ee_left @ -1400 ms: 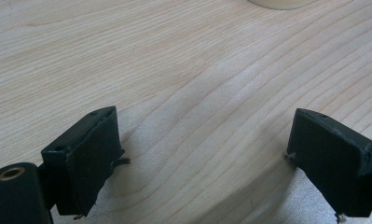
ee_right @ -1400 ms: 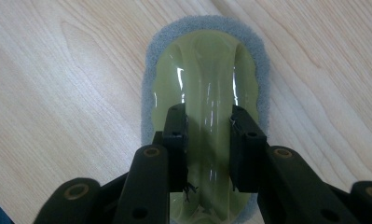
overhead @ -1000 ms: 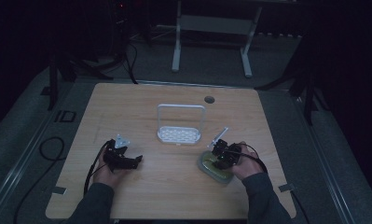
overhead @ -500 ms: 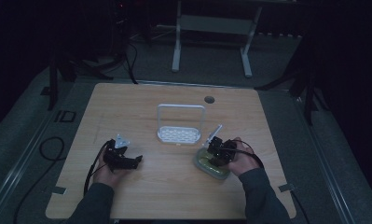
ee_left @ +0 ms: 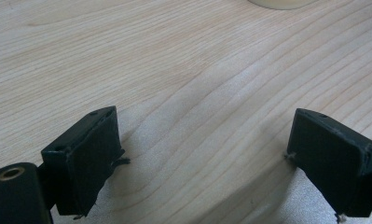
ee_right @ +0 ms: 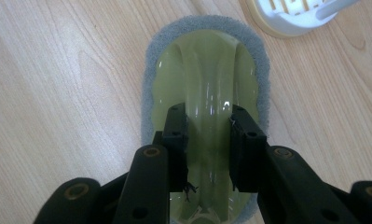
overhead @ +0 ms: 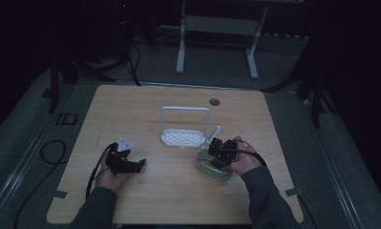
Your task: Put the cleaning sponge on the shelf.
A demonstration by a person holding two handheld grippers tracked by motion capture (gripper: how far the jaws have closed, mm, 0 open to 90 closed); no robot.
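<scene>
Scrubber: pale green plastic scrubber [ee_right: 207,107] with a grey pad rim lies flat on the table [overhead: 145,200], near the person's right, just in front of the white rack [overhead: 183,137]
Long axis: in the right gripper view its raised central handle ridge runs straight away from the camera, in line with the jaws
Right gripper: right gripper [ee_right: 208,140] straddles that ridge, one jaw on each flank, pressed in against it; looks like a pinch on the handle
Left gripper: left gripper [ee_left: 207,154] is spread wide over bare wood, holding nothing, well apart from the scrubber
Nearer hand: right, by far
Next move, as judged: lifting straight up should keep the ridge square between the pads
</scene>
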